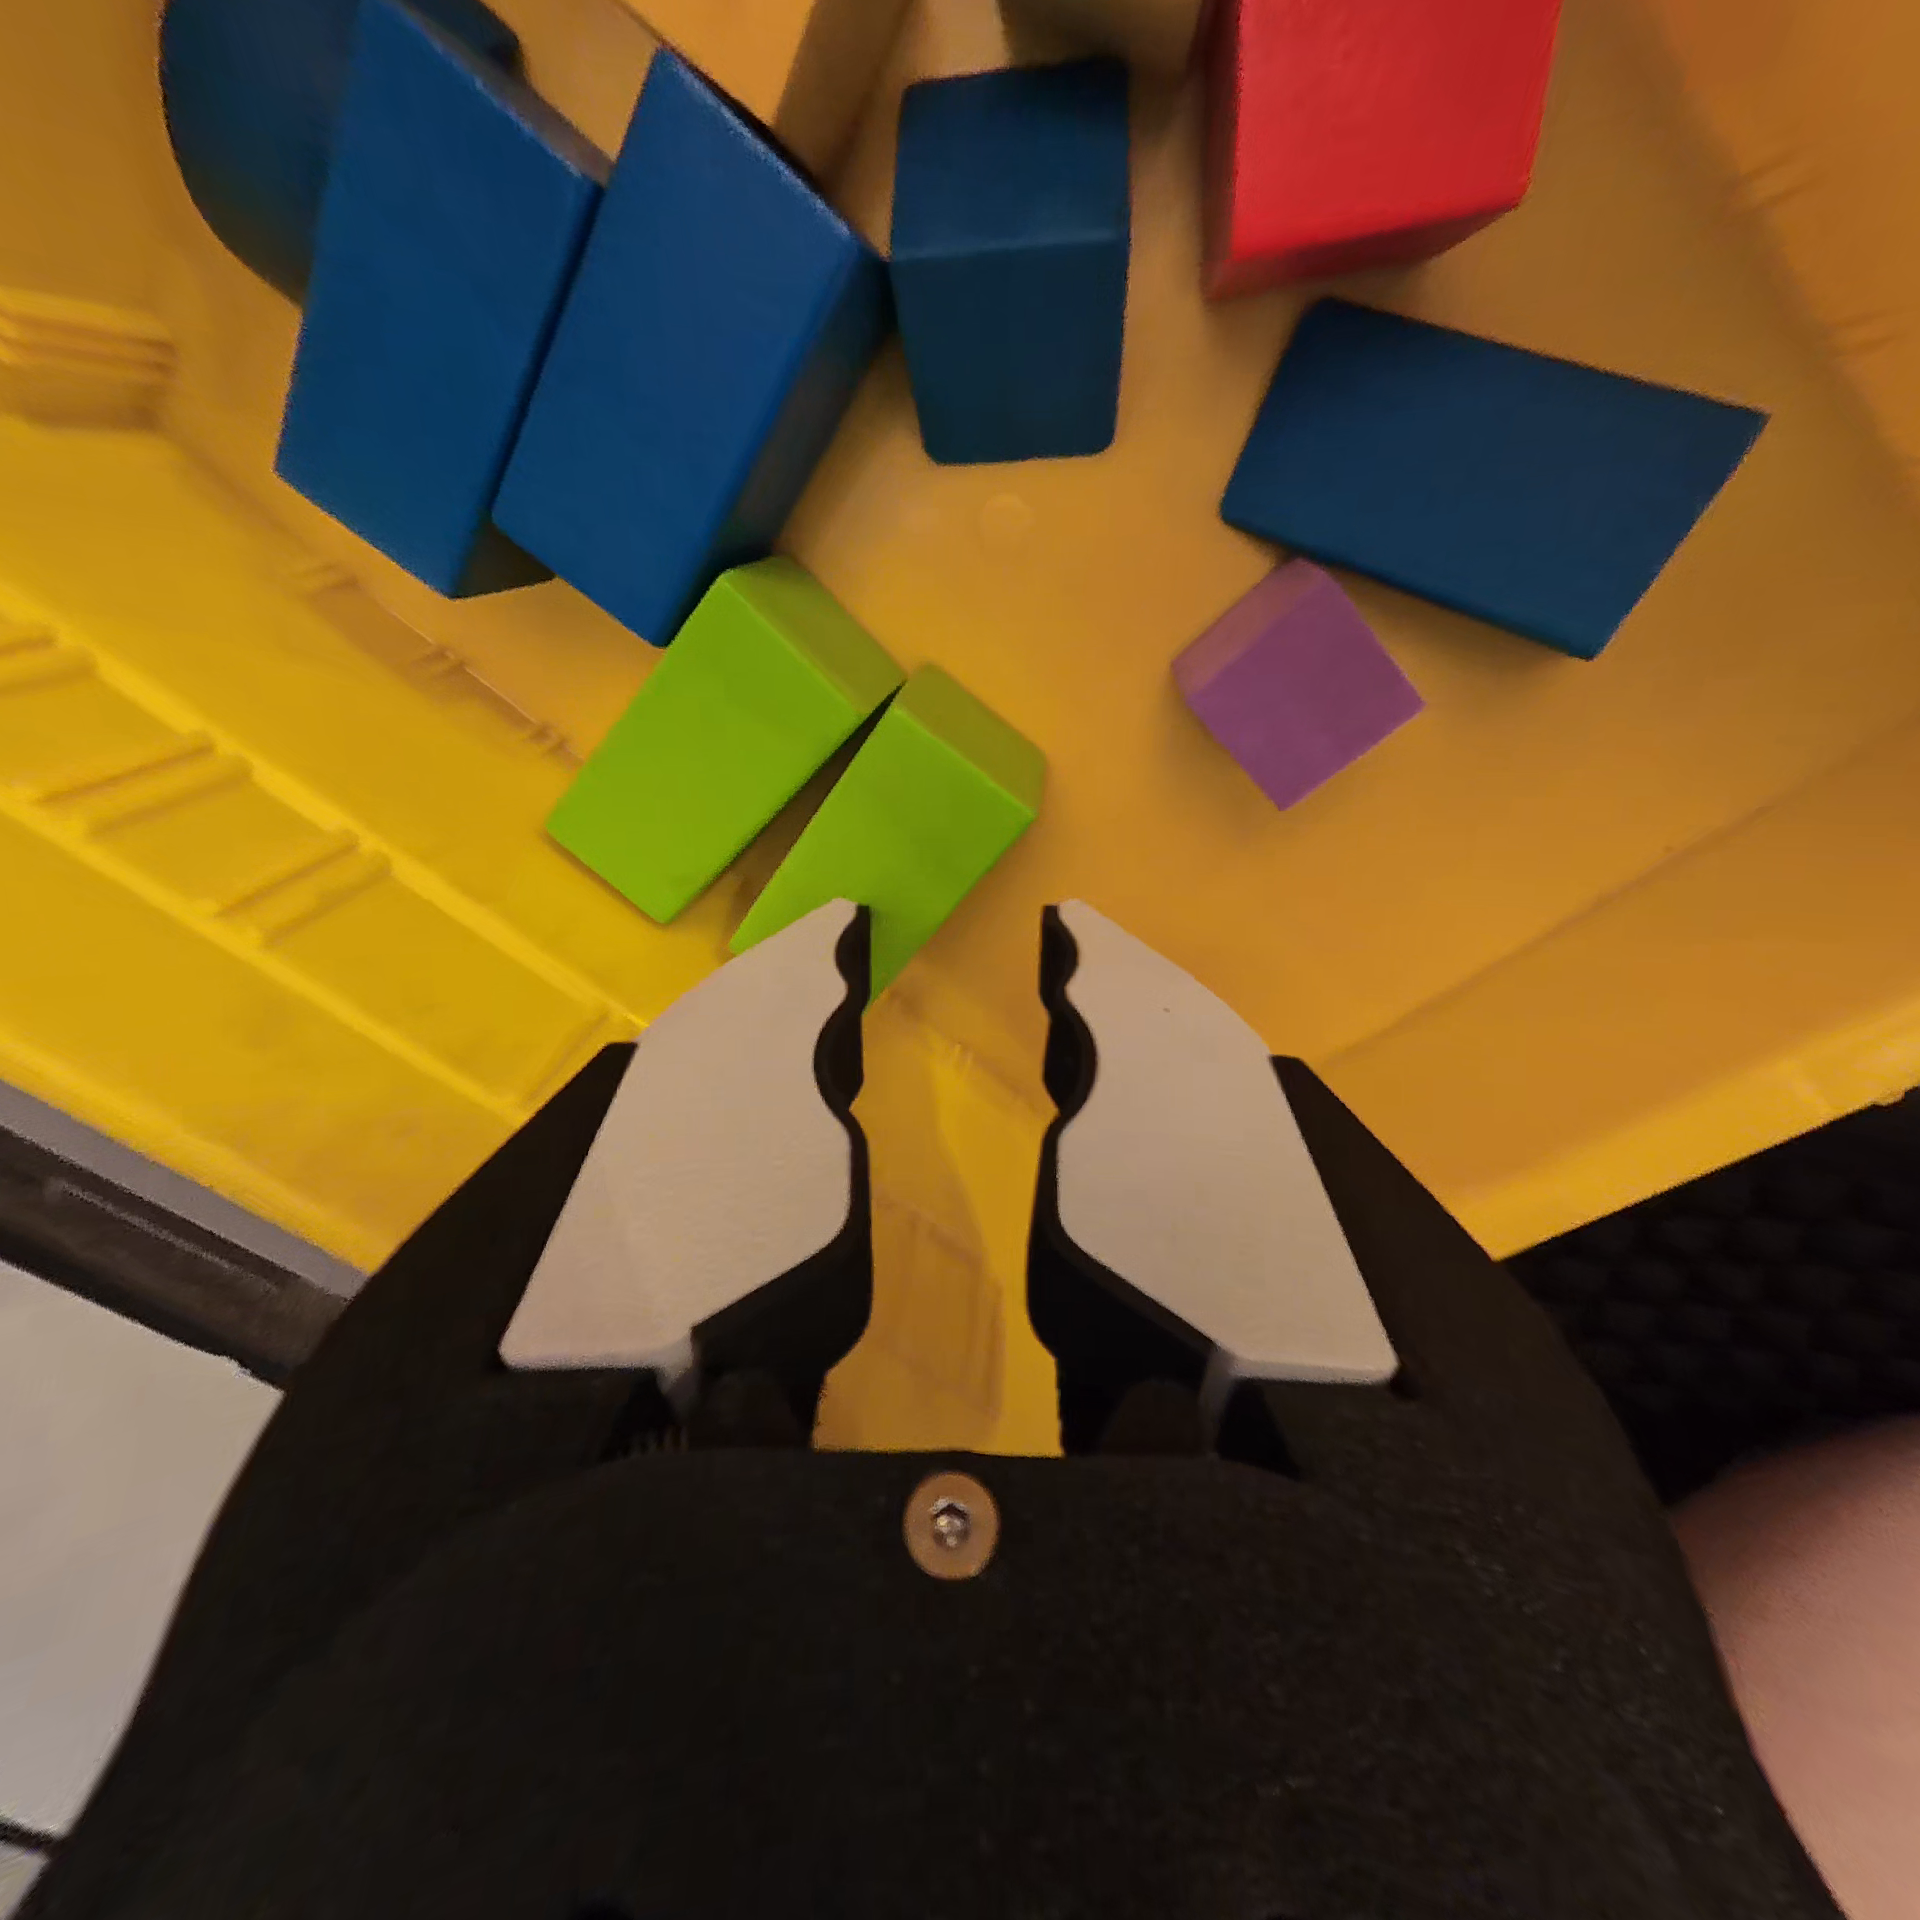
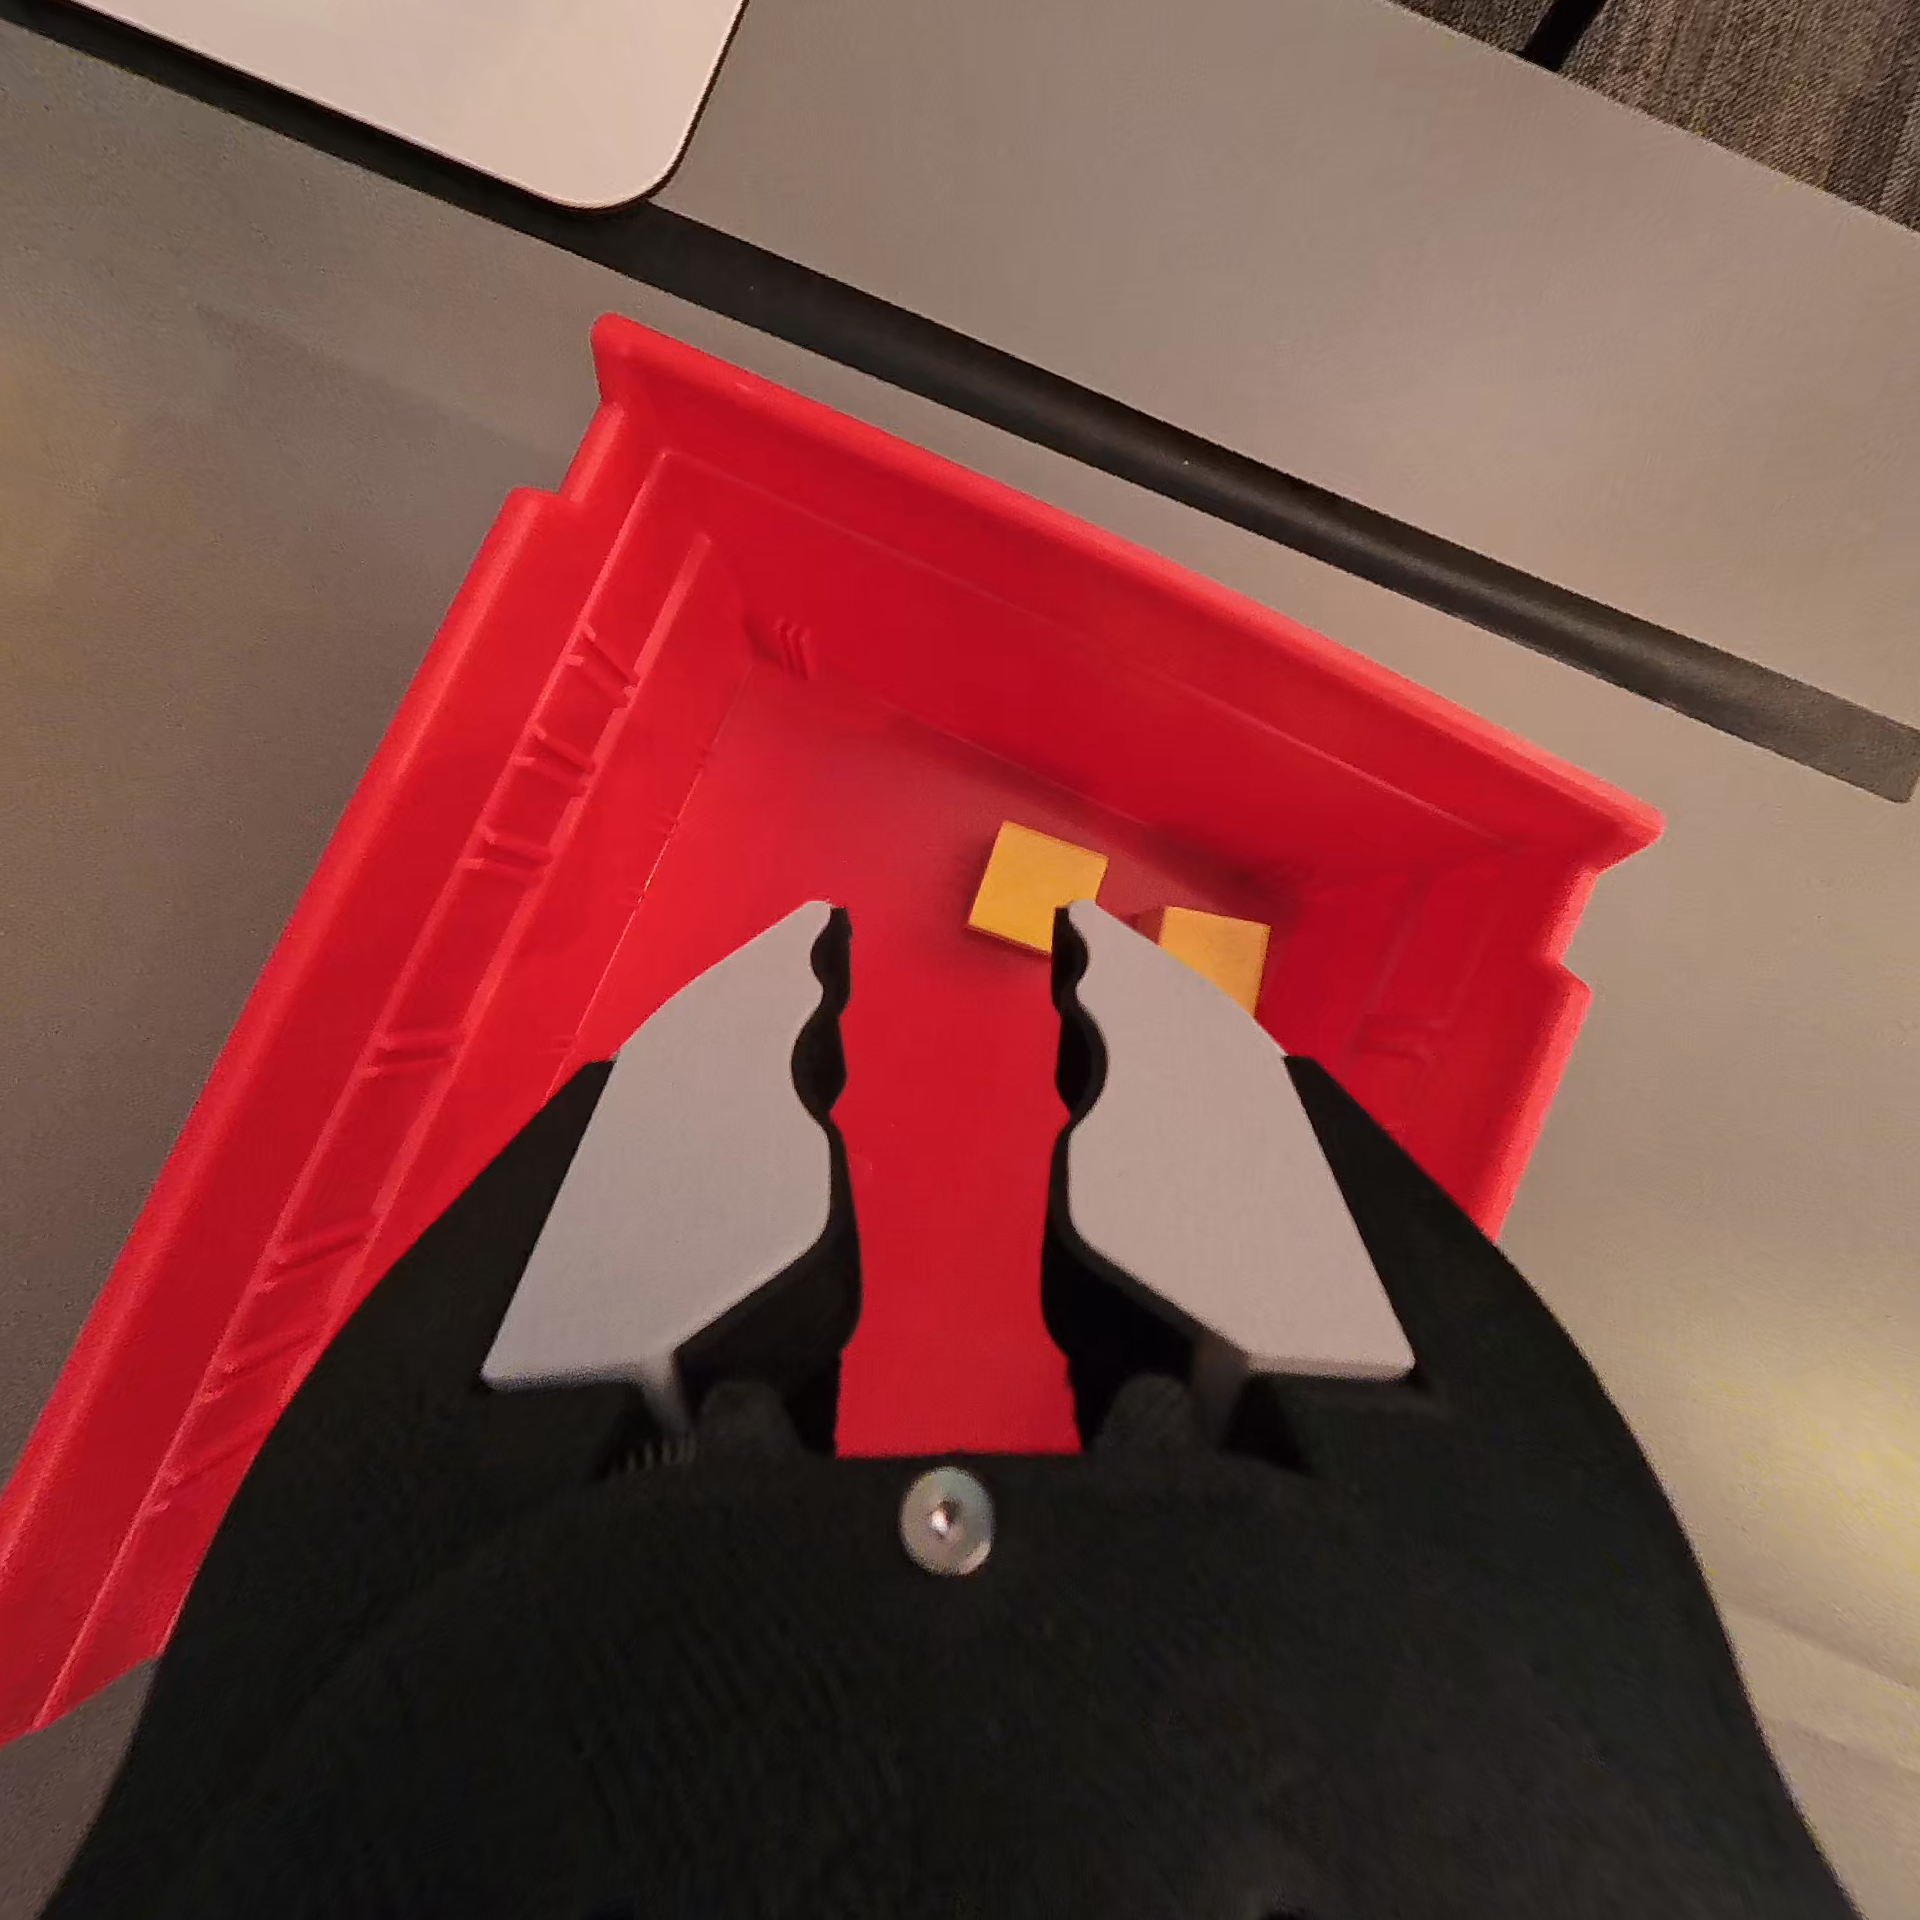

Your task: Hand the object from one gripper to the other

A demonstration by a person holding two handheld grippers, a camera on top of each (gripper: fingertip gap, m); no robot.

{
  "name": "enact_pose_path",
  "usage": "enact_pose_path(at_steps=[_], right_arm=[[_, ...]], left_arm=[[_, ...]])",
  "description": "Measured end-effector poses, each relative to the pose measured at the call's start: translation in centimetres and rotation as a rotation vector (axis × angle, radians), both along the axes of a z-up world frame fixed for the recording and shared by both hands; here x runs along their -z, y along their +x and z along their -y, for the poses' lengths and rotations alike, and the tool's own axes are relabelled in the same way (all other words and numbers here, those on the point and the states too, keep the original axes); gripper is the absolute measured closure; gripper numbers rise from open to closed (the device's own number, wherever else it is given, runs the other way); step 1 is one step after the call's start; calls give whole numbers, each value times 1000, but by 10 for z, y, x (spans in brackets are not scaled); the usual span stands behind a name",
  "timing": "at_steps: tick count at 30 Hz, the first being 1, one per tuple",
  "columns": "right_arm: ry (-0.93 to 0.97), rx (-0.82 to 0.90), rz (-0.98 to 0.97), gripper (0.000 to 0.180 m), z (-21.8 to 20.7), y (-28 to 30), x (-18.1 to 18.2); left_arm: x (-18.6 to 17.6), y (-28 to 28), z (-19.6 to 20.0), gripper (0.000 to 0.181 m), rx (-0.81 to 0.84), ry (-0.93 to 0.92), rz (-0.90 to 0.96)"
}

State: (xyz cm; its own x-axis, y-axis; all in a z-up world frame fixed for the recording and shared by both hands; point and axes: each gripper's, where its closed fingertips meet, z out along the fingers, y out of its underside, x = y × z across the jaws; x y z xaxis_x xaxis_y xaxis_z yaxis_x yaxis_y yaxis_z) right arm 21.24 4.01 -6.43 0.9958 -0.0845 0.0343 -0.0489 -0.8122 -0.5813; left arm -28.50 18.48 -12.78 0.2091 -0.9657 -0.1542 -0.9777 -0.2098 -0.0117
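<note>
The left tool (image 1: 951, 914) hangs over a yellow bin (image 1: 260, 935) with its jaws parted and nothing between them. Its left fingertip (image 1: 821, 935) covers the near corner of a green block (image 1: 914, 821), so whether the two touch cannot be told. A second green block (image 1: 717, 727) lies against that one, farther to the tool's left. Beyond them sit several blue blocks (image 1: 665, 353); the leftmost overlaps a dark rounded piece that is cut off by the picture's top edge. A red block (image 1: 1361, 135) is also cropped at the top. A purple cube (image 1: 1299, 686) rests ahead and to the tool's right, standing apart from its neighbours (bare bin floor shows on all its sides). Straight ahead of the jaws the floor is open.

The right tool (image 2: 951, 914) is likewise released and empty, above a red bin (image 2: 1039, 623) on a grey tabletop (image 2: 260, 520). Two orange blocks (image 2: 1039, 883) lie near the bin's far corner, both partly hidden behind the right fingertip (image 2: 1101, 945). The bin floor left of them is bare.
</note>
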Motion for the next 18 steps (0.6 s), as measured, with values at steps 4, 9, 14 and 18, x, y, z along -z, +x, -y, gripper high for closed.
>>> enact_pose_path(at_steps=[4,9,14,18], right_arm=[[-17,-5,-1,141,1,0,4],[-35,-14,1,141,1,-1,7],[-51,-31,10,141,2,-4,10],[-55,-31,10,141,2,-4,11]], left_arm=[[2,3,-3,142,10,11,11],[2,4,-6,143,21,25,14],[2,5,-6,141,40,40,13],[2,1,1,142,38,12,-2]])
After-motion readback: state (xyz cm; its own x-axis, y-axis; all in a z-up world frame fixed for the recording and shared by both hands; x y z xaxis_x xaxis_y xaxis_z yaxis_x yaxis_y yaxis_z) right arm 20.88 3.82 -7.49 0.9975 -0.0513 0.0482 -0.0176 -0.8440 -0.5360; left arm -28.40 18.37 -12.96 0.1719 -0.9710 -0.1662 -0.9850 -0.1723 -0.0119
